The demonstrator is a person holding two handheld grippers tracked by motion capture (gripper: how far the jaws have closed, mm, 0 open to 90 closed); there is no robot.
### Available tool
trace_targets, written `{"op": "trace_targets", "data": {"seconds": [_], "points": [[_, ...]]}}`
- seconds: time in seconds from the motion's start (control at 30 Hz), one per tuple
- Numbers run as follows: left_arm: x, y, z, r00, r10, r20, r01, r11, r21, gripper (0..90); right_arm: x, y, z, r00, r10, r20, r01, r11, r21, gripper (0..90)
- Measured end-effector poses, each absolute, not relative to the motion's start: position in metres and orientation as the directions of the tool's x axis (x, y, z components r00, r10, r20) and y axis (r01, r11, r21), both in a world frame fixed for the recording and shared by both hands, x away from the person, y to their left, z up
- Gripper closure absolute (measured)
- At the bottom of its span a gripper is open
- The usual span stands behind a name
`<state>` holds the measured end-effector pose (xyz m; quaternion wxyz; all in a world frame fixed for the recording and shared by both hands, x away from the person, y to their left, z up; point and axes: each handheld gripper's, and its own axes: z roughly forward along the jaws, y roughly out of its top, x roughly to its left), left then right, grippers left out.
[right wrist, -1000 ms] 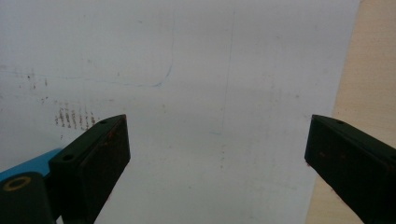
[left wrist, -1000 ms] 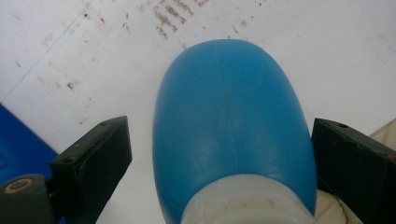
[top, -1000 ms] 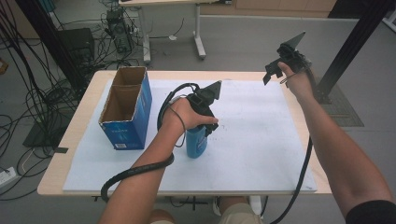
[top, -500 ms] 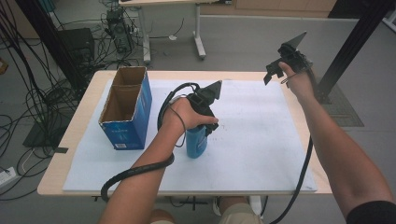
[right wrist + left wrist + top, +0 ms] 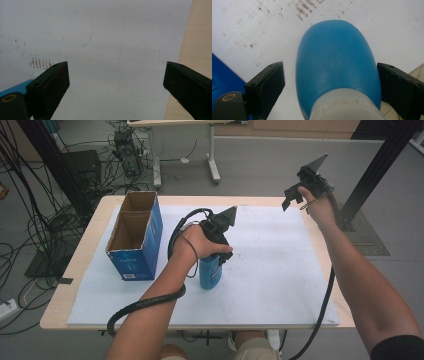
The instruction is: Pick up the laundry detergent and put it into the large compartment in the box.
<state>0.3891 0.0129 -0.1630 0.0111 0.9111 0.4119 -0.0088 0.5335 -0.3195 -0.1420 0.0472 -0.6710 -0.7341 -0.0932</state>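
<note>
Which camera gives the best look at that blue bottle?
The high view: the blue bottle stands upright on the white sheet, top hidden by the hand. The left gripper view shows its body close up, from above.

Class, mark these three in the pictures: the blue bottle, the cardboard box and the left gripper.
blue bottle (image 5: 337, 57), left gripper view, on its blue body.
cardboard box (image 5: 141, 256), high view, on its blue side wall.
left gripper (image 5: 332, 85), left gripper view, midway between its jaws.

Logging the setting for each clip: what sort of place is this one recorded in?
Probably a lab or workshop set up for recording. Loose cables sprawl over the grey floor beside a computer tower, and the wooden table carries a scuffed white sheet as a work surface.
</note>
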Motion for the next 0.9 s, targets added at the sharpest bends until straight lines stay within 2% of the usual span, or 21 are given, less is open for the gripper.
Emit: {"op": "trace_targets", "data": {"seconds": [0.2, 0.27, 0.4, 0.9], "points": [[0.3879, 0.0132, -0.1629, 0.663, 0.748, -0.026, 0.749, -0.663, 0.016, 17.0, 0.5334, -0.3199, -0.1419, -0.094, 0.976, 0.195, 0.994, 0.081, 0.073, 6.5], [0.3874, 0.0137, -0.1626, 0.668, 0.744, -0.029, 0.744, -0.667, 0.02, 25.5, 0.5333, -0.3199, -0.1418, -0.094, 0.976, 0.195, 0.994, 0.081, 0.074, 6.5], [0.3876, 0.015, -0.1619, 0.671, 0.74, -0.039, 0.741, -0.671, 0.024, 34.9, 0.5333, -0.3193, -0.1417, -0.095, 0.976, 0.194, 0.994, 0.082, 0.074, 6.5], [0.3887, 0.0149, -0.162, 0.662, 0.748, -0.041, 0.749, -0.662, 0.021, 36.0, 0.5329, -0.3194, -0.1414, -0.094, 0.977, 0.193, 0.994, 0.08, 0.076, 6.5]]}}
